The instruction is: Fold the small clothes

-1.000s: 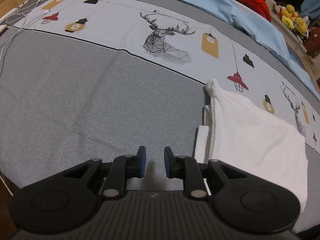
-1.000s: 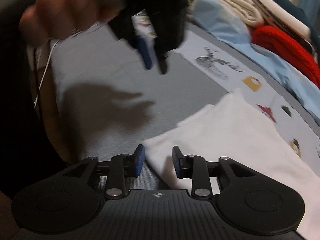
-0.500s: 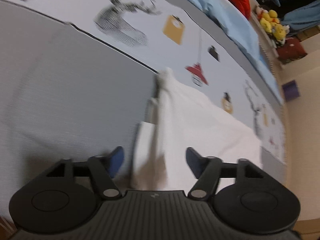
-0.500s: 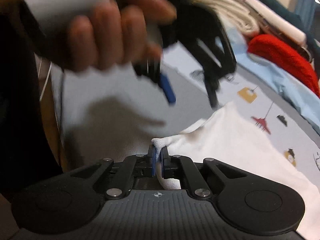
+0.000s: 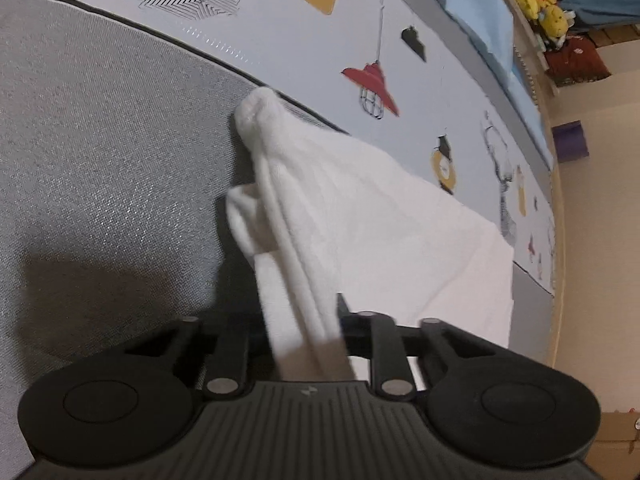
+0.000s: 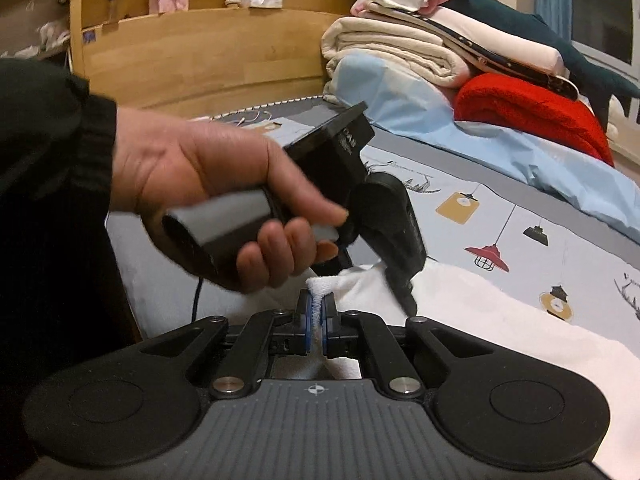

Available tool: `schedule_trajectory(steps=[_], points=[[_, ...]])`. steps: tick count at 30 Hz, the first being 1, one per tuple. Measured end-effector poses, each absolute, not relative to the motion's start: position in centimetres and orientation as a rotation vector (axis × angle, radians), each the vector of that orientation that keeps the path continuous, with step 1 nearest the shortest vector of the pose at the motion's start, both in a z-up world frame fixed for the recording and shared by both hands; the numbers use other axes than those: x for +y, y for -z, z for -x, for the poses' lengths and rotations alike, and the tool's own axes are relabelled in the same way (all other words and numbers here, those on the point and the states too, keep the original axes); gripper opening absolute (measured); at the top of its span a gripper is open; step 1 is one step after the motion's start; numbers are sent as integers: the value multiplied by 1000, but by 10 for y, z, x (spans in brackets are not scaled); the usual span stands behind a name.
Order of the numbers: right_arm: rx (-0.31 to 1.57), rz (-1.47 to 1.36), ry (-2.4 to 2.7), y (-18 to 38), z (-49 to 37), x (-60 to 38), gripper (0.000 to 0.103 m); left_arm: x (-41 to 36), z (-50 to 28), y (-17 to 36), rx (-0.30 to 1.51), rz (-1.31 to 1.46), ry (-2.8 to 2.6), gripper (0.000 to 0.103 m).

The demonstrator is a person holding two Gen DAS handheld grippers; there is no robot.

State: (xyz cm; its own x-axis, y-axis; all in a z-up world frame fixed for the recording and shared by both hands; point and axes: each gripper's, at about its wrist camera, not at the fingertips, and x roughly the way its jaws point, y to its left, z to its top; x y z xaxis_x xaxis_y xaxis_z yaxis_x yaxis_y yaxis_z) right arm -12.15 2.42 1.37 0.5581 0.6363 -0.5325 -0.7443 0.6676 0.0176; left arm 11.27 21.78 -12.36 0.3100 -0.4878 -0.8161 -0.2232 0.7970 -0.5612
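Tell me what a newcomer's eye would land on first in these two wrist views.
First, the white garment lying on the grey bed cover, its near edge bunched between the closed jaws of the left hand-held gripper. In the right wrist view, the right hand-held gripper pinches a white corner, with the person's hand just above it. Behind sits a pile of folded bedding.

Left gripper [image 5: 304, 320] now over white garment [image 5: 380, 216] instead of bare grey bedspread [image 5: 100, 140]; jaws just closing from wide, bunched edge between them. Right gripper [image 6: 316, 320] clamped on garment corner, previously apart. Cloth edge now lifted, no longer flat.
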Motion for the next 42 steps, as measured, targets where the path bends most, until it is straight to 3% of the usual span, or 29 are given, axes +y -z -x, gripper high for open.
schedule_trajectory(steps=[8,12,17,23,25,27,28,32,34,37,39,40,42], points=[[478,-35,-915,-52,115,35,4,272,-71,56,1036,652,114,15],[567,-204,-877,-51,100,20,4,273,-74,65,1096,602,30,15],[595,-202,-782,-43,105,-12,4,226,-96,51,1083,554,86,15],[557,-344,-539,-55,116,-109,3,108,-124,24,1025,444,313,15],[530,-377,-419,-56,126,-147,3,65,-129,20,1006,421,400,19],[515,-402,-271,-53,135,-181,3,30,-129,19,1005,403,484,38],[532,-425,-194,-48,136,-196,3,15,-128,19,1010,380,522,41],[772,-498,34,5,129,-240,4,1,-124,22,996,338,540,43],[921,-596,65,35,120,-255,8,11,-123,25,1011,348,525,43],[942,-624,47,45,113,-260,13,23,-117,31,1036,305,515,43],[944,-659,31,48,104,-264,49,29,-111,40,1093,247,531,42],[953,-699,27,53,98,-268,56,29,-106,47,1127,210,544,42],[972,-736,32,61,85,-272,56,24,-93,64,1178,123,597,38]])
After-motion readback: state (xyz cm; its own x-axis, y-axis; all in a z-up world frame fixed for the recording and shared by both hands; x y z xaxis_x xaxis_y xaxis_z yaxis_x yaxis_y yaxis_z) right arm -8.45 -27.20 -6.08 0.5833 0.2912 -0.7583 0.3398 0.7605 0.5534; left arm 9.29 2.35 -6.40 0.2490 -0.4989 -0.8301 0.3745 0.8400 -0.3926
